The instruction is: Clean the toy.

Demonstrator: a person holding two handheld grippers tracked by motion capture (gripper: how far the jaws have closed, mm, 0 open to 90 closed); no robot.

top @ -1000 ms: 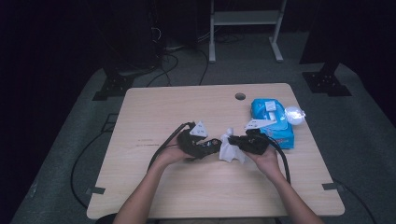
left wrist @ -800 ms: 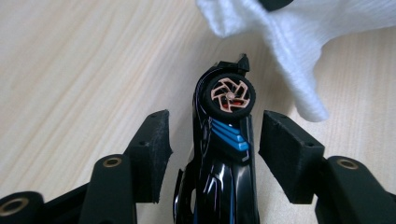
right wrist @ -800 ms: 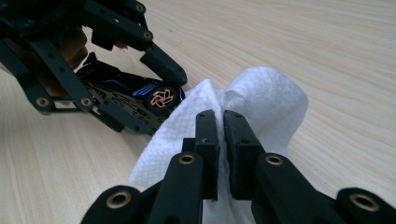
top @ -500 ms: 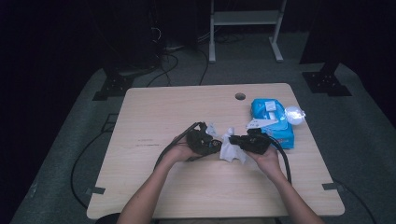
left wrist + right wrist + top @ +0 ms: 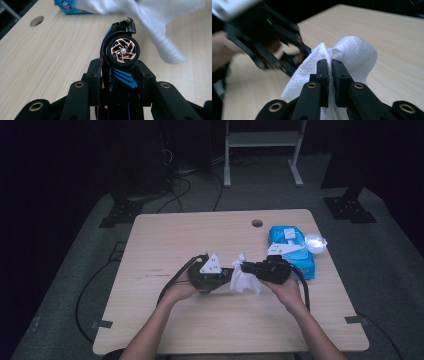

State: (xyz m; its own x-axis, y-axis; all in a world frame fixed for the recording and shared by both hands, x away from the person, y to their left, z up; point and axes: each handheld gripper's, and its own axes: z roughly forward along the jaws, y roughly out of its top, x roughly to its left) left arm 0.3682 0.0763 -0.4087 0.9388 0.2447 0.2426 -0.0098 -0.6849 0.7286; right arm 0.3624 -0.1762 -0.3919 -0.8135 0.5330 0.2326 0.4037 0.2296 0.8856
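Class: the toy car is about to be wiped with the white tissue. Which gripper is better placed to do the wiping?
Right. The right gripper is shut on the white tissue, beside the toy car, which the left gripper clamps.

The toy car point(image 5: 120, 72) is hiding its lower half behind the left tool point(image 5: 119, 75); the wipe pack point(image 5: 68, 6) is running off the top edge.

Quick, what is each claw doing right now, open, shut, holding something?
Left claw: shut on a small black-and-blue toy car with copper-spoked wheels.
Right claw: shut on a white, crumpled paper wipe.
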